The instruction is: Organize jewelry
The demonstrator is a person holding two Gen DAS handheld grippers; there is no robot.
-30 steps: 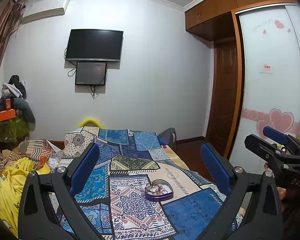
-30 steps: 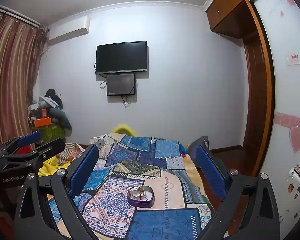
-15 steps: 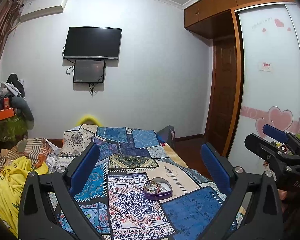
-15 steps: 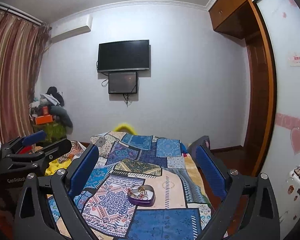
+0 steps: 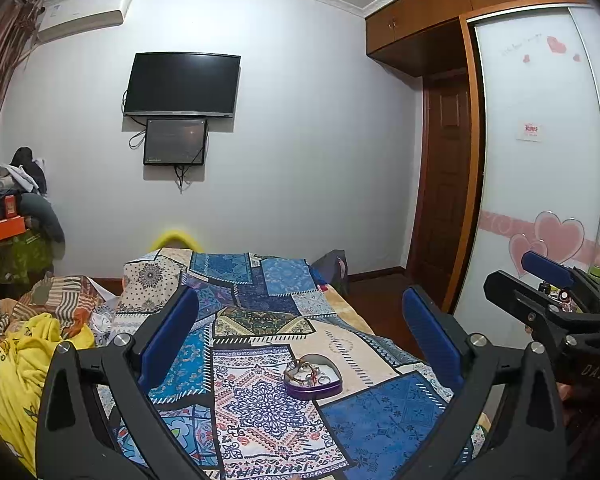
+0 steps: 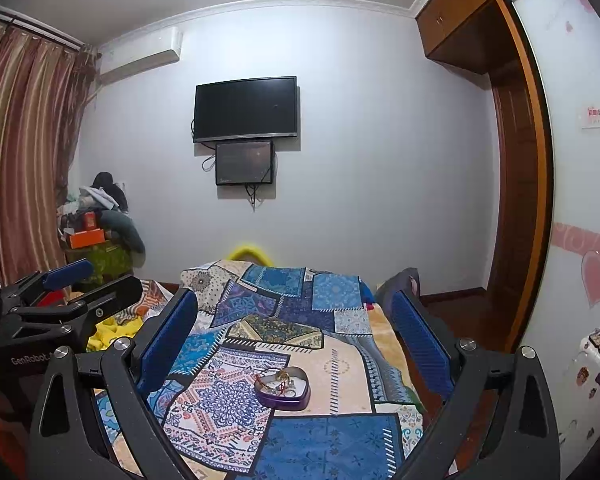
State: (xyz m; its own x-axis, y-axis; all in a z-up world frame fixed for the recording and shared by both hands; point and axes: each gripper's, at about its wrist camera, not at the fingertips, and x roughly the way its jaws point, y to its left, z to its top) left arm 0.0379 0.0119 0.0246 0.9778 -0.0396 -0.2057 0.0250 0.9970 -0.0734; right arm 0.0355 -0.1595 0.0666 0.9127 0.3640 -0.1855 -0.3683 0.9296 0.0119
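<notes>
A purple heart-shaped tin (image 5: 314, 377) lies open on the patchwork bedspread (image 5: 260, 412), with rings and a chain inside. It also shows in the right wrist view (image 6: 283, 388). My left gripper (image 5: 300, 336) is open and empty, held above the bed well short of the tin. My right gripper (image 6: 296, 336) is open and empty too, at about the same distance. The right gripper shows at the right edge of the left wrist view (image 5: 540, 280), and the left gripper at the left edge of the right wrist view (image 6: 76, 284).
A yellow blanket (image 5: 24, 364) and striped bedding are heaped left of the bedspread. A TV (image 5: 182, 85) hangs on the far wall. A wardrobe with heart stickers (image 5: 540, 184) and a wooden door (image 5: 444, 184) stand to the right. Clutter (image 6: 96, 224) piles by the curtain.
Both grippers have tilted slightly, so the room sits a little differently in each view. The tin and the jewelry have not moved. Both grippers stay open.
</notes>
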